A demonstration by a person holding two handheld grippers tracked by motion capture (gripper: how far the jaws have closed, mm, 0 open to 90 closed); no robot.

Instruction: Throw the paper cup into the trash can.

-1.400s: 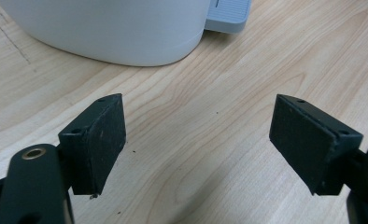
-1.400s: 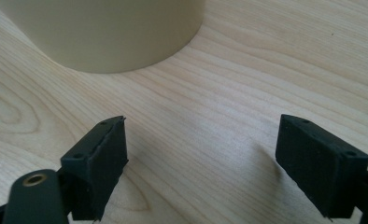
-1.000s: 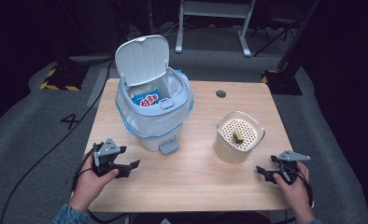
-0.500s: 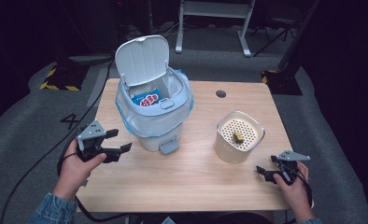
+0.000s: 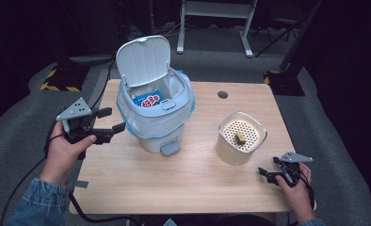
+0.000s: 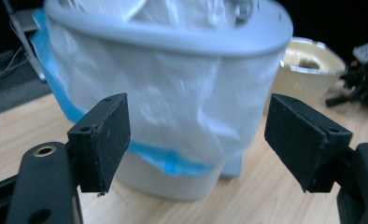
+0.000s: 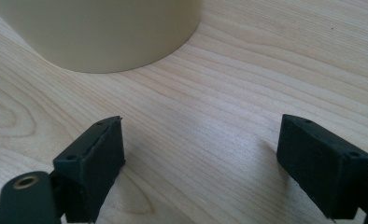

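The left tongs (image 5: pixel 112 120) are wide open and empty just left of the bin (image 5: pixel 156 117). The right tongs (image 5: pixel 267 170), likewise open and empty, rest on the surface (image 5: pixel 197 183) near the cream canister (image 5: pixel 240 139), which holds 1 small, possibly brown lump.

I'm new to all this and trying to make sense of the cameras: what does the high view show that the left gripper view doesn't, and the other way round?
High view: the bin's raised lid, a blue packet inside, its pedal, and the small piece on the cream container's perforated top.

Left gripper view: a close look at the left tool's two black pads, open, nothing between them.

Both: the lined bin, the cream container, the wooden table and the right tool.
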